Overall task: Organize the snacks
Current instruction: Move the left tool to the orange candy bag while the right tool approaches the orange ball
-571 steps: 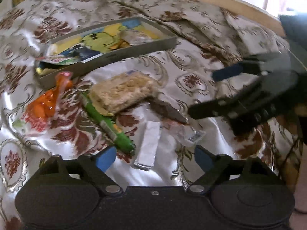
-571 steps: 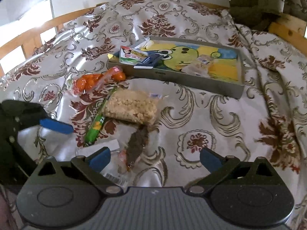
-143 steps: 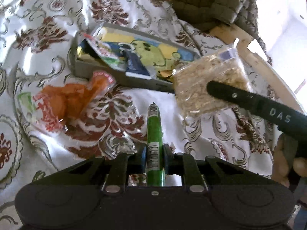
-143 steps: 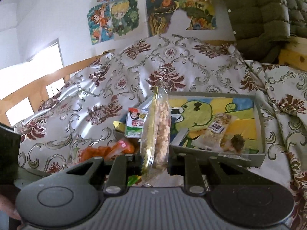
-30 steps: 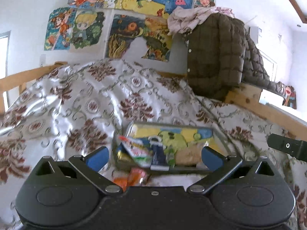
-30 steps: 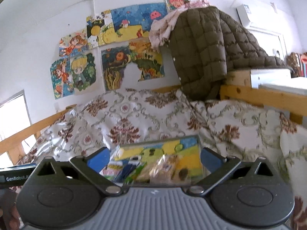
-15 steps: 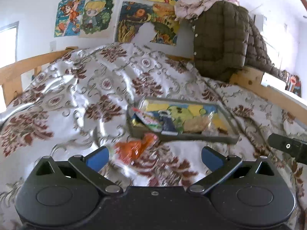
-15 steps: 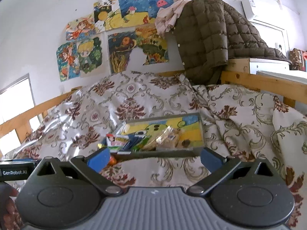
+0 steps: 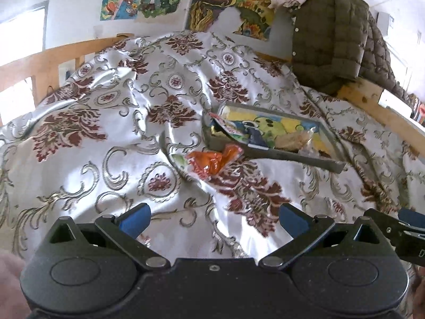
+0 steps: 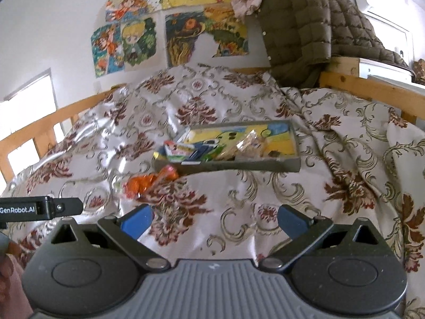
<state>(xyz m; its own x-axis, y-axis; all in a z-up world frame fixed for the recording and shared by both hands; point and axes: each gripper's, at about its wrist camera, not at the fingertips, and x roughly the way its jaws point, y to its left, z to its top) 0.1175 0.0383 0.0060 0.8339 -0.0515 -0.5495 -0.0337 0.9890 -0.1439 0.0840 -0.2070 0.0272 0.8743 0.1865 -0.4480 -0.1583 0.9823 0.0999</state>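
A shallow grey rectangular tray point(image 9: 292, 156) with a yellow-and-blue cartoon picture on its floor lies on the bed, on a shiny white bedspread with dark red floral medallions point(image 9: 111, 133), toward the head end of the bed, nearer the side where a brown quilted jacket point(image 9: 326, 40) hangs over the wooden bed frame point(image 9: 372, 101). Inside the tray sit several snacks: a small red-and-white printed packet point(image 10: 176, 150) at its left end, a dark blue flat wrapper point(image 9: 255, 137) beside it, and a clear bag of pale crunchy pieces point(image 10: 247, 146) further right. A crinkled orange snack bag point(image 9: 215, 160) lies outside the tray on the bedspread, just beside the tray's near left corner; whether it touches the wall cannot be told

The left gripper point(image 9: 213, 216) hangs over the bedspread nearer the foot of the bed, its blue-padded fingers point(image 9: 134, 218) spread wide with nothing between them. The right gripper point(image 10: 213, 218) is likewise over the bedspread, its blue fingers point(image 10: 136, 222) spread apart and empty. Each gripper shows at the edge of the other's view. Colourful cartoon posters point(image 10: 124, 45) are stuck on the white wall behind the bed
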